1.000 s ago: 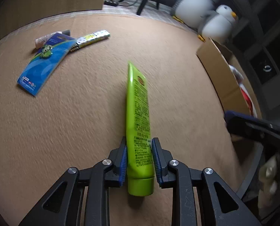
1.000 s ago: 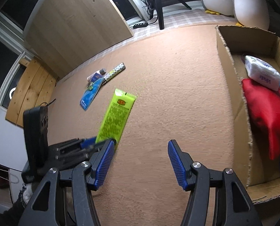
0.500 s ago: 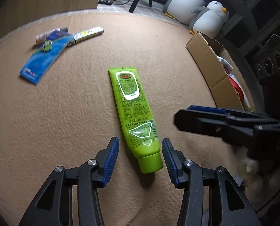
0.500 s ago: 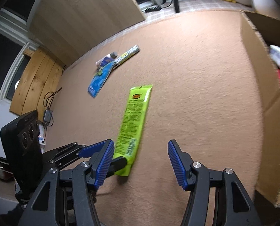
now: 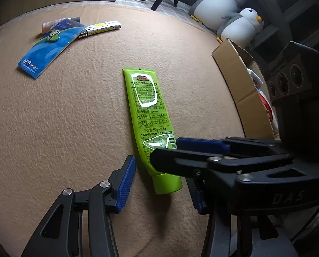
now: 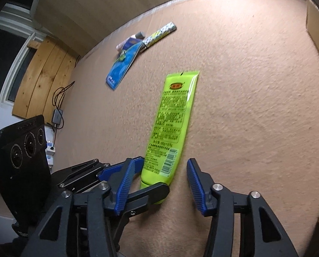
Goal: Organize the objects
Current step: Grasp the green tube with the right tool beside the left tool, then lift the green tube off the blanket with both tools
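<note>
Green tube (image 5: 149, 120) — glossy plastic, smooth, glare on its printed face. Carpet (image 5: 73, 117) — matt tan pile, rough and nubbly. Blue card (image 5: 50, 48) — slick printed paper. Box (image 5: 238, 81) — plain brown corrugated cardboard, matt. Left hand-held gripper (image 5: 159, 182) — matt black plastic, ribbed blue pads (image 5: 127, 182), bright metal screws. Wall panel (image 6: 43, 79) — bare wood planks.

- Left tool (image 5: 161, 181) is low, its jaws spread wide.
- Right tool (image 6: 160, 185) reaches in crosswise over the left tool's right finger, its jaws also apart, gripping nothing.
</note>
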`<move>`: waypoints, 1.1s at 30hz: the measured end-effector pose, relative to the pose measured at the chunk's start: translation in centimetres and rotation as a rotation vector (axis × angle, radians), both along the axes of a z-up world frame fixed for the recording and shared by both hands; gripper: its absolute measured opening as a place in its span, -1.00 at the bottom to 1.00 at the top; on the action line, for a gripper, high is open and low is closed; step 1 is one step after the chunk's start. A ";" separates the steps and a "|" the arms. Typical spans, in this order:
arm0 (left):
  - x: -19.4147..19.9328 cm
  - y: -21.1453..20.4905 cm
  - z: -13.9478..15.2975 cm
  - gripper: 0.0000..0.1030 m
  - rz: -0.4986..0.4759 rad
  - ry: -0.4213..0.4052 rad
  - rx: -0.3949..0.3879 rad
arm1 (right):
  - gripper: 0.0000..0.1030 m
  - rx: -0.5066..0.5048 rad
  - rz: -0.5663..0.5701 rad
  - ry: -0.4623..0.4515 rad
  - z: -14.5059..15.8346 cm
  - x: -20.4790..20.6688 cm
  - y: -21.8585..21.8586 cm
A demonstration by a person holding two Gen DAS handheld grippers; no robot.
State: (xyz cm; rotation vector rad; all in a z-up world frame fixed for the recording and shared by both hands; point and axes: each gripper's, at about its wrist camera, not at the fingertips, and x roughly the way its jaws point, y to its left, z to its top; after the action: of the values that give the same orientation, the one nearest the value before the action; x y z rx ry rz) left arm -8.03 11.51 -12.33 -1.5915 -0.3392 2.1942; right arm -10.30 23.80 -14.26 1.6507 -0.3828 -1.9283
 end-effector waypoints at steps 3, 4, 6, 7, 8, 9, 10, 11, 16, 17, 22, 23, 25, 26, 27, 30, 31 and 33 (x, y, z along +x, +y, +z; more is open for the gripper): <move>0.1 0.3 0.0 -0.13 -0.002 0.006 -0.014 | -0.32 -0.026 -0.002 -0.018 -0.3 0.0 -0.1; 0.1 0.4 0.0 -0.13 0.001 0.007 -0.015 | -0.32 -0.025 -0.001 -0.018 -0.3 0.1 -0.2; 0.0 0.5 0.0 -0.18 0.009 0.007 -0.014 | -0.34 -0.017 -0.002 -0.007 -0.1 0.1 -0.3; 0.0 0.4 0.0 -0.19 0.013 0.005 -0.012 | -0.38 -0.017 -0.003 -0.005 0.0 0.1 -0.3; 0.0 0.3 0.0 -0.19 0.020 0.002 -0.004 | -0.44 -0.021 -0.003 -0.004 0.1 0.1 -0.2; 0.0 0.1 0.0 -0.20 0.024 -0.001 0.003 | -0.46 -0.024 -0.004 -0.002 0.2 0.0 -0.1; 0.0 0.1 0.1 -0.20 0.025 0.000 0.005 | -0.47 -0.025 -0.005 0.000 0.4 0.0 0.0; 0.0 0.2 0.2 -0.20 0.023 0.003 0.003 | -0.48 -0.026 -0.005 0.004 0.5 0.0 0.1; 0.1 0.1 0.8 -0.20 0.027 0.014 0.006 | -0.48 -0.025 -0.016 0.015 1.0 0.0 0.5; 0.1 0.2 1.0 -0.20 0.026 0.018 0.006 | -0.48 -0.028 -0.019 0.018 1.1 0.0 0.7; 0.2 0.4 3.0 -0.20 0.013 0.050 0.017 | -0.48 -0.036 -0.035 0.048 2.6 -0.2 1.5; 0.0 0.7 3.3 -0.20 0.008 0.058 0.019 | -0.48 -0.035 -0.041 0.061 3.1 -0.3 1.9; -0.6 1.8 4.0 -0.20 -0.004 0.073 0.024 | -0.48 -0.028 -0.050 0.083 3.9 -0.3 2.4; -0.9 2.3 4.3 -0.20 -0.010 0.080 0.027 | -0.48 -0.024 -0.056 0.095 4.3 -0.4 2.7; -1.1 3.0 4.7 -0.20 -0.019 0.090 0.033 | -0.48 -0.019 -0.064 0.107 4.8 -0.4 3.2; -1.9 5.2 5.8 -0.20 -0.049 0.114 0.046 | -0.48 -0.014 -0.088 0.133 6.0 -0.7 4.8; -2.3 6.2 6.0 -0.21 -0.058 0.121 0.046 | -0.48 -0.012 -0.096 0.139 6.3 -0.8 5.3; -2.9 8.1 6.4 -0.21 -0.077 0.132 0.056 | -0.48 -0.003 -0.117 0.155 6.9 -0.3 6.7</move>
State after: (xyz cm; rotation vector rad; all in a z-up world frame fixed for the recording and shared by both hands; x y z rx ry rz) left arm -10.92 19.61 -5.91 -1.3982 -0.2925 2.1980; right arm -10.61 30.47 -7.33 1.4937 -0.4283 -2.1245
